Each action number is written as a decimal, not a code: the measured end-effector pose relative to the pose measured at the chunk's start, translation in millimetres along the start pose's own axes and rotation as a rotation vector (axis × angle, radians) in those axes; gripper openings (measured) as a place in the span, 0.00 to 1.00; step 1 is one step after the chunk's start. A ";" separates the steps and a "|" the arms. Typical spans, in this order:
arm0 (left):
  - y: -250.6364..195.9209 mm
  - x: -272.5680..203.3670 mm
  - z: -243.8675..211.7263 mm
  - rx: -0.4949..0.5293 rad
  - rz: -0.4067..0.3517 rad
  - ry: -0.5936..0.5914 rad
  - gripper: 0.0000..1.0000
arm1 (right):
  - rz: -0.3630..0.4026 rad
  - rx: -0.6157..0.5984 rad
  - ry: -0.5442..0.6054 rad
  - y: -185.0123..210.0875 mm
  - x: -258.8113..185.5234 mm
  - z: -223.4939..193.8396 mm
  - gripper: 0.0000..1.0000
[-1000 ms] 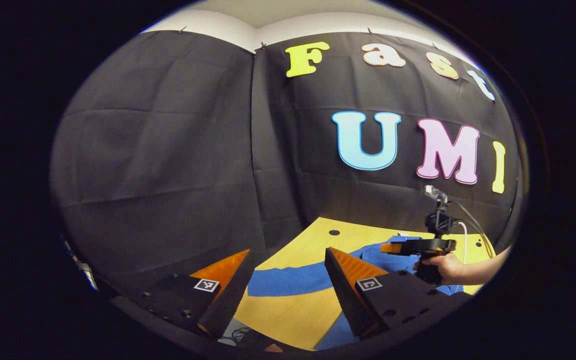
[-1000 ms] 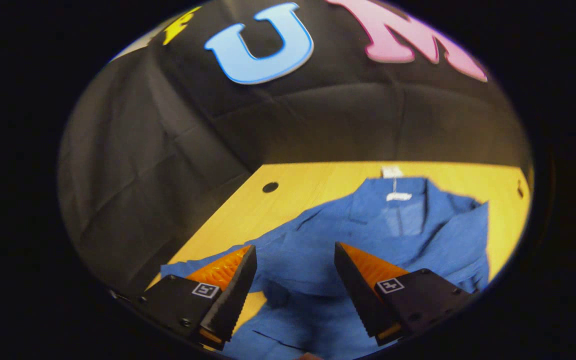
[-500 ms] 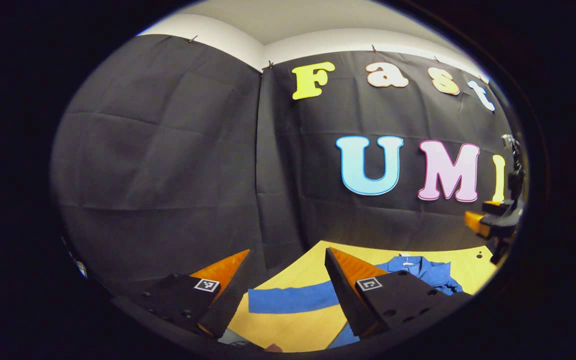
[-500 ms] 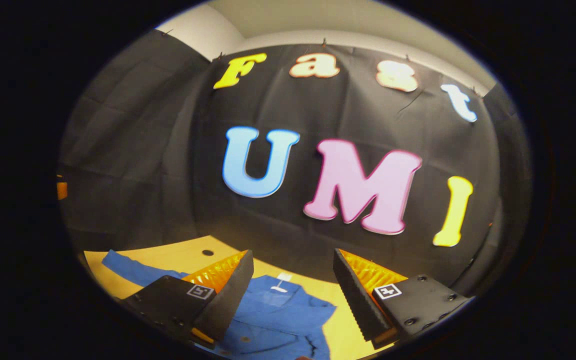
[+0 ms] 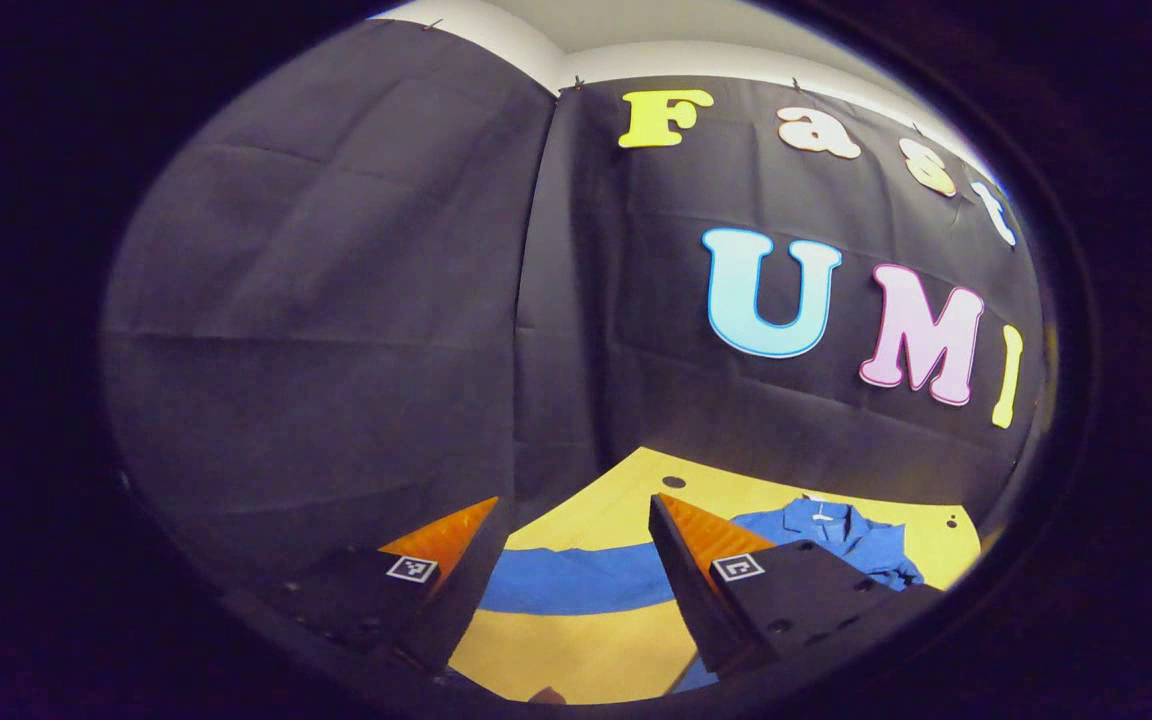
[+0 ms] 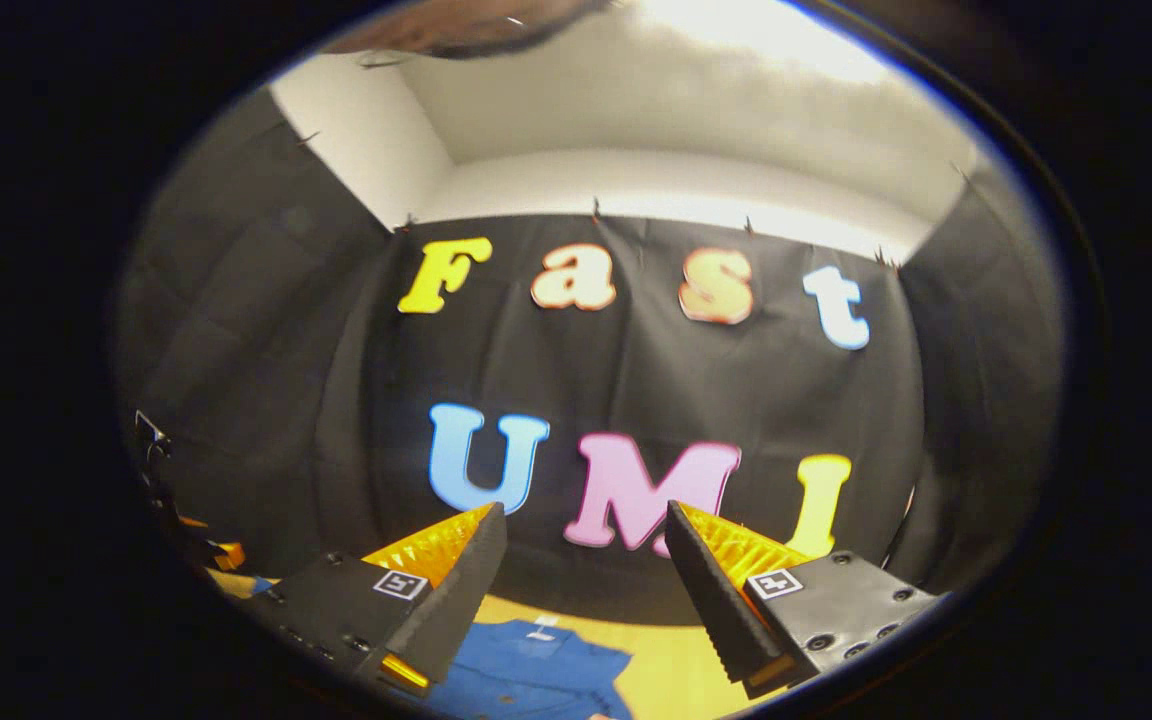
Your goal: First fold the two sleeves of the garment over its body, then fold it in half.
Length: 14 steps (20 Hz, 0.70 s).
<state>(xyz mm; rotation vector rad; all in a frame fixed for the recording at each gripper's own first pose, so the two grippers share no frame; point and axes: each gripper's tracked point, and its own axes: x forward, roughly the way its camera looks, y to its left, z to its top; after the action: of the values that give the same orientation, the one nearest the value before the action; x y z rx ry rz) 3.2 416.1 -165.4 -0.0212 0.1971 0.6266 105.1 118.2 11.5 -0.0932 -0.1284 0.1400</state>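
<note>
L tongs (image 5: 576, 560) wide, empty | R tongs (image 6: 584, 560) wide, aimed high | blue garment (image 5: 836, 535) flat on bench (image 5: 576, 650), sleeve (image 5: 576, 580) out | risk: blind R descent bunches cloth

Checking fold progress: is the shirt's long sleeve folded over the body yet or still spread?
Still spread. In the left gripper view the sleeve lies stretched flat on the table, away from the shirt body.

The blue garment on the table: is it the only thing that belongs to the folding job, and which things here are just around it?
Belongs to the job:
- blue garment
- its sleeve, stretched out flat on the table
- left claw, open
- right claw, open

Just around:
- yellow table
- holes in the table top
- black cloth wall
</note>
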 end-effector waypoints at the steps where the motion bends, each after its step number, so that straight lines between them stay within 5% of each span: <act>1: 9.6 13.3 -12.8 0.025 0.017 0.021 0.82 | 0.009 -0.015 -0.002 3.6 -3.8 0.5 0.92; 7: 33.9 64.2 -97.5 0.007 0.044 0.313 0.84 | -0.020 -0.037 0.141 0.6 -13.6 -25.9 1.00; 14: 49.9 96.7 -157.3 0.003 0.085 0.571 0.85 | 0.000 -0.044 0.123 11.2 -4.0 -13.2 1.00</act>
<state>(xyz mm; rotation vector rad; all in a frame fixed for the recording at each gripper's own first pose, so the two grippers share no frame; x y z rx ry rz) 22.9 500.2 -336.1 -0.1910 0.7537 0.6940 101.4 127.6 -3.1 -0.1450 -0.0084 0.1310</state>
